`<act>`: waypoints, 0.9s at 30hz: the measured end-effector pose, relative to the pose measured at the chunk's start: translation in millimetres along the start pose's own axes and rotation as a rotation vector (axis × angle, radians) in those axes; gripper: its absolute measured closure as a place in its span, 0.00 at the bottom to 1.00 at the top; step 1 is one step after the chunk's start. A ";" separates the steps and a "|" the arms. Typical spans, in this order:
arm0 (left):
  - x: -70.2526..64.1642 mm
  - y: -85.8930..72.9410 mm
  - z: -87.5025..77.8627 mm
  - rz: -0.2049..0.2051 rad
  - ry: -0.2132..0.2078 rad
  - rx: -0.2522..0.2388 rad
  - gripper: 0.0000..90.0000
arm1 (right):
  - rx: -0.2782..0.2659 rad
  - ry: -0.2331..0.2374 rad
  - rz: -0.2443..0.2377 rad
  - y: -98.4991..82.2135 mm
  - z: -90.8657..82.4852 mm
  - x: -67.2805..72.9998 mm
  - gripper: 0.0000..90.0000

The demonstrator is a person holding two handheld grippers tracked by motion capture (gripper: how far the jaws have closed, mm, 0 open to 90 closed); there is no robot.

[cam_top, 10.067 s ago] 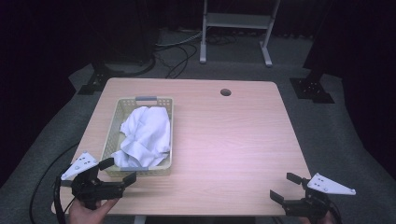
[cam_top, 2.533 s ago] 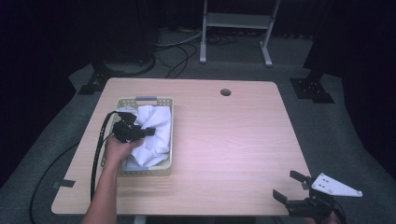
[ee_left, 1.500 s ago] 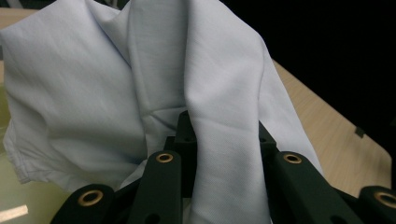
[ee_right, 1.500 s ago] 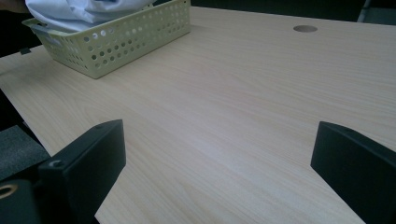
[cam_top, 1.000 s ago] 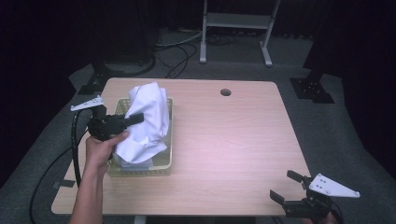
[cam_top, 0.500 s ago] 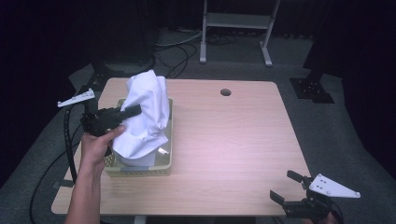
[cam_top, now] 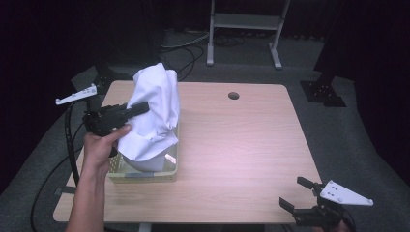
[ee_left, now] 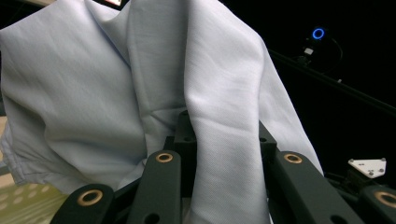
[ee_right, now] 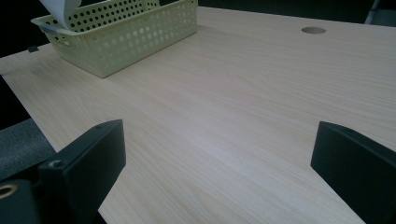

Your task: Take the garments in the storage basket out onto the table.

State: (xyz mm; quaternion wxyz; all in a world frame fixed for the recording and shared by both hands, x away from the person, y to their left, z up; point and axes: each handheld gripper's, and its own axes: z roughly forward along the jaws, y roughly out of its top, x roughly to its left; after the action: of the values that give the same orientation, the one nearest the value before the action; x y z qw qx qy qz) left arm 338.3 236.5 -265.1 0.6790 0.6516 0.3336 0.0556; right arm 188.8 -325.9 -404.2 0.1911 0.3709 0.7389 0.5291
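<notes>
Left tongs (cam_top: 140, 107) clamped on the white cloth (cam_top: 154, 113), hoisting it clear of the basket (cam_top: 145, 174) below; right tongs (cam_top: 302, 195) gape apart, idle.

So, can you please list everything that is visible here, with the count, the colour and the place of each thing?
white cloth: one, white, lifted above the basket, lower end hanging into it
basket: one, pale yellow, perforated, on the left part of the table
table: one, light wood, centre of the high view
cable hole: one, round, dark, far side of the table
metal stand: one, grey, on the floor behind the table
floor cables: several, black, on the grey floor beyond the table
left gripper: one, black, fingers shut on the white cloth
right gripper: one, black, fingers open, at the table's near right corner
left hand: one, holding the left gripper
</notes>
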 end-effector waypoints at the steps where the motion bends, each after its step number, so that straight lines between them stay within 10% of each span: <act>1: -1.7 1.1 1.0 0.001 -0.004 -0.003 0.81 | -0.001 0.000 -0.001 0.1 0.0 0.1 0.03; 27: -24.1 23.9 32.5 0.023 -0.061 0.003 0.81 | -0.008 -0.002 -0.007 0.6 -2.1 0.4 0.03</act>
State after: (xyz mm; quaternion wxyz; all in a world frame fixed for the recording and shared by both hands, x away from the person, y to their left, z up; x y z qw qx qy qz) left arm 345.4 200.1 -236.2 0.6872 0.6578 0.3054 0.0431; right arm 187.3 -326.9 -402.8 0.1953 0.3683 0.7378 0.5309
